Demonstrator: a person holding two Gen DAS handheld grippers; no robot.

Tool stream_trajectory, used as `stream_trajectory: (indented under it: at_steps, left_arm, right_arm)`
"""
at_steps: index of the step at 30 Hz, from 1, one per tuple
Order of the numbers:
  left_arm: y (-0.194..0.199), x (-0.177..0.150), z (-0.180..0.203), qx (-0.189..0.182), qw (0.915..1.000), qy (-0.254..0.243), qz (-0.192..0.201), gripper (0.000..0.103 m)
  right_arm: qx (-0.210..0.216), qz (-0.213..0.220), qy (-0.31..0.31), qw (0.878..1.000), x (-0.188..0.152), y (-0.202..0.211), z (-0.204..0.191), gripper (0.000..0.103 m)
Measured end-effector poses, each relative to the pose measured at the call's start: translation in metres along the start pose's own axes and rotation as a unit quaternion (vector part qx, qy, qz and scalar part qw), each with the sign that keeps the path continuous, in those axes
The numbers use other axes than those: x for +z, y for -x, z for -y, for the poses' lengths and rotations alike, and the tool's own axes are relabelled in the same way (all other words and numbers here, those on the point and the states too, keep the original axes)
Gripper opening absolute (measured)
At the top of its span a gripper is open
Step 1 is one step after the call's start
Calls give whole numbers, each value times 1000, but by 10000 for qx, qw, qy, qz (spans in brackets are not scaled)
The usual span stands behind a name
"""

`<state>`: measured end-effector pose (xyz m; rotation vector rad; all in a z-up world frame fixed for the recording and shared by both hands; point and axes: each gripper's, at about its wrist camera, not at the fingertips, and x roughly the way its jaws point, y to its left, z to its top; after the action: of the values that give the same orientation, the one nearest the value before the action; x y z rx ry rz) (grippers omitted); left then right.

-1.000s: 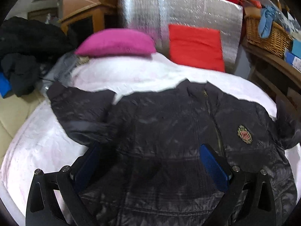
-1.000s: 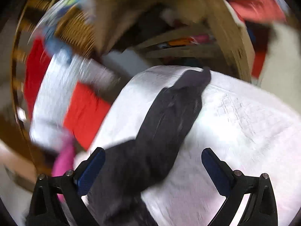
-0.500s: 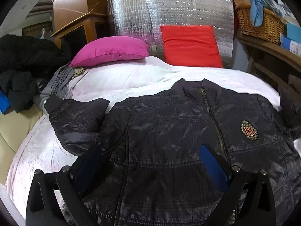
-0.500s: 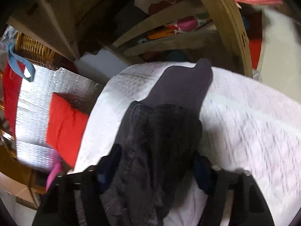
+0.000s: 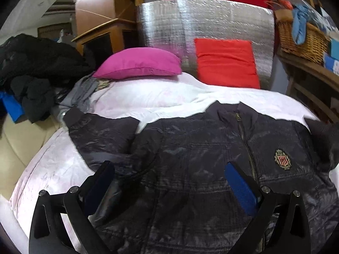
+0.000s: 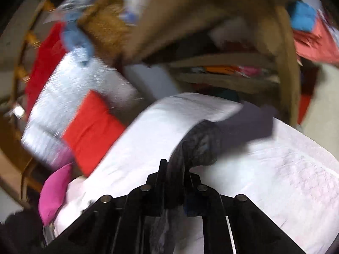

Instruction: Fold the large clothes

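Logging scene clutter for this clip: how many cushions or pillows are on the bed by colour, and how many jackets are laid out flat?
Magenta pillow: 1
Red cushion: 1
Dark jacket laid flat: 1
Total: 3

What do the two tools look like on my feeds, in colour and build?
Left tool: black angular finger arms with silver round pivot bolts, and flat blue pads on the inner faces. Right tool: the same black frame and silver bolts; only a sliver of blue pad shows. No cables, markings, hands or sleeves are visible.
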<state>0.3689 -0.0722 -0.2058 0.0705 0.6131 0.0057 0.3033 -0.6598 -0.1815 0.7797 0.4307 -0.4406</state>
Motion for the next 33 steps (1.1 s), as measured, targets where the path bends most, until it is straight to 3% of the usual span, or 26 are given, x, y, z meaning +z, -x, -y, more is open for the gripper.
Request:
stream_trajectory:
  at_steps: [5, 8, 15, 20, 25, 29, 30, 32, 33]
  left_arm:
    - [10, 1, -24, 92, 9995, 298, -8, 103]
    - [13, -1, -38, 202, 9991, 386, 8, 103]
    - [14, -4, -71, 427, 9972, 613, -30, 103]
    - [15, -6, -86, 551, 9962, 681, -23, 103]
    - [14, -7, -92, 626, 9956, 693, -27, 103]
    - [12, -7, -93, 608, 9955, 732, -46, 103]
    - [13, -7, -93, 607, 9955, 723, -41, 103]
    - [13, -7, -90, 631, 9955, 704, -21, 103]
    - [13, -7, -88, 641, 9955, 692, -10, 103]
  right_arm:
    - [738, 86, 703, 9948, -31, 42, -83, 12]
    - [1252, -23, 1165, 9853, -63, 61, -138, 12]
    - [1966, -840, 2002, 9561, -152, 65, -230, 12]
    - [2196, -1543, 2475, 9310, -215, 46, -271, 12]
    - [2298, -2178, 2798, 9063, -264, 25, -288, 13]
    - [2301, -2960, 2851, 8821, -292, 12, -287, 17]
    - [2286, -3092, 2824, 8788, -297, 11, -283, 19]
    - [2359, -3292, 2706, 8734, -298, 12, -277, 33]
    - [2450, -3323, 2651, 8714, -297, 15, -274, 60]
